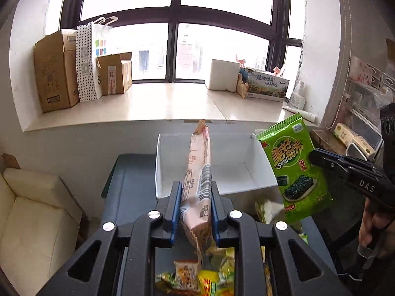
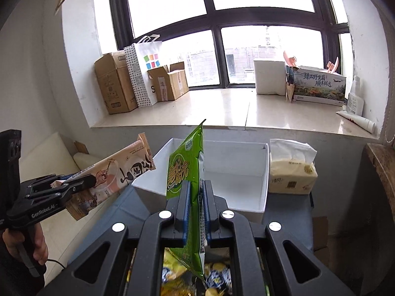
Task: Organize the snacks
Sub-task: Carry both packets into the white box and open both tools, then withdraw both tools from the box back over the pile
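My left gripper (image 1: 196, 188) is shut on a long pink snack packet (image 1: 197, 172), held edge-on above the table; it also shows in the right wrist view (image 2: 113, 172). My right gripper (image 2: 197, 188) is shut on a green seaweed packet (image 2: 185, 170), seen flat in the left wrist view (image 1: 293, 167). Both packets hang in the air just in front of an open white box (image 1: 237, 167) (image 2: 237, 172) that looks empty. Several loose snack packets (image 1: 197, 276) (image 2: 192, 273) lie on the dark table below the grippers.
A tissue pack (image 2: 291, 172) stands right of the white box. A cream sofa (image 1: 32, 217) is at the left. The window sill (image 1: 158, 103) behind carries cardboard boxes (image 1: 56, 74), a dotted bag, a white box and a printed carton (image 2: 318, 86).
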A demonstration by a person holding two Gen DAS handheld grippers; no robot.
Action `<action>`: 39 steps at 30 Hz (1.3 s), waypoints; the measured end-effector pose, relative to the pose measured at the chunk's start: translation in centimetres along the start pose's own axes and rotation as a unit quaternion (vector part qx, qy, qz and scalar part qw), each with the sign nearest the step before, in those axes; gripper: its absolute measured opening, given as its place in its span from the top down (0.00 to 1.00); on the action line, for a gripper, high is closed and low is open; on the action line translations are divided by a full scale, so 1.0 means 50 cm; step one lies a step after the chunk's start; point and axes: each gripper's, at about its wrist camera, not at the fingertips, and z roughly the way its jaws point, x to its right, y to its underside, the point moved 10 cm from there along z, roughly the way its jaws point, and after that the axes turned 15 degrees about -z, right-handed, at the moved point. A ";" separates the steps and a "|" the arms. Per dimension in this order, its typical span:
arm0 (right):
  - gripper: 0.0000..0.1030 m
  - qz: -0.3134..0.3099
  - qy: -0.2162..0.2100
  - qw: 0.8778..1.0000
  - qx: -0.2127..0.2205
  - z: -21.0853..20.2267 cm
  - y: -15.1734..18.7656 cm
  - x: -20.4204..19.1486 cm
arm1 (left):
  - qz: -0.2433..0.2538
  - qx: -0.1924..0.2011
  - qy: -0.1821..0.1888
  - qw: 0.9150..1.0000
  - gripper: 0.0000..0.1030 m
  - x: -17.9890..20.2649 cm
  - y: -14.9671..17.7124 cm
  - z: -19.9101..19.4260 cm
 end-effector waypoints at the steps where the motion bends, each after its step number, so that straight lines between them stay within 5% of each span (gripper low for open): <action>1: 0.91 0.006 0.004 1.000 -0.004 0.022 -0.013 0.019 | 0.000 0.003 -0.006 1.000 0.77 0.003 -0.020 0.022; 6: 0.91 0.033 0.026 0.997 -0.058 0.167 -0.033 0.112 | -0.009 -0.023 -0.029 0.999 0.77 -0.001 -0.073 0.186; 13: 0.87 0.084 0.034 0.989 -0.113 0.287 -0.007 0.182 | -0.015 -0.069 -0.058 0.996 0.76 -0.036 -0.030 0.350; 15: 0.49 0.089 0.036 0.986 -0.139 0.309 0.019 0.188 | -0.021 -0.084 -0.064 0.994 0.74 -0.049 -0.015 0.373; 16: 0.14 0.091 0.038 0.984 -0.147 0.313 0.032 0.190 | -0.028 -0.087 -0.062 0.994 0.71 -0.055 -0.010 0.377; 17: 0.07 0.094 0.036 0.984 -0.146 0.313 0.039 0.191 | -0.035 -0.092 -0.055 0.994 0.56 -0.057 -0.008 0.379; 18: 0.07 0.097 0.031 0.985 -0.138 0.309 0.042 0.190 | -0.039 -0.096 -0.046 0.994 0.35 -0.058 -0.007 0.378; 21: 0.07 0.096 0.027 0.986 -0.131 0.288 0.044 0.187 | -0.032 -0.073 -0.042 0.996 0.00 -0.057 -0.026 0.356; 25: 0.00 0.071 0.060 0.989 -0.112 0.250 0.031 0.198 | -0.039 -0.061 -0.020 0.997 0.00 -0.045 -0.048 0.316; 31: 0.00 0.077 0.043 0.993 -0.077 0.178 0.012 0.179 | -0.017 -0.022 -0.006 1.000 0.00 -0.023 -0.062 0.236; 37: 0.00 0.049 0.023 0.998 0.043 0.036 -0.020 0.122 | 0.008 0.007 0.030 0.999 0.00 0.002 -0.017 0.131; 39: 0.00 0.029 0.011 0.998 0.049 -0.007 -0.016 0.085 | 0.006 -0.018 0.033 0.999 0.00 0.004 0.018 0.106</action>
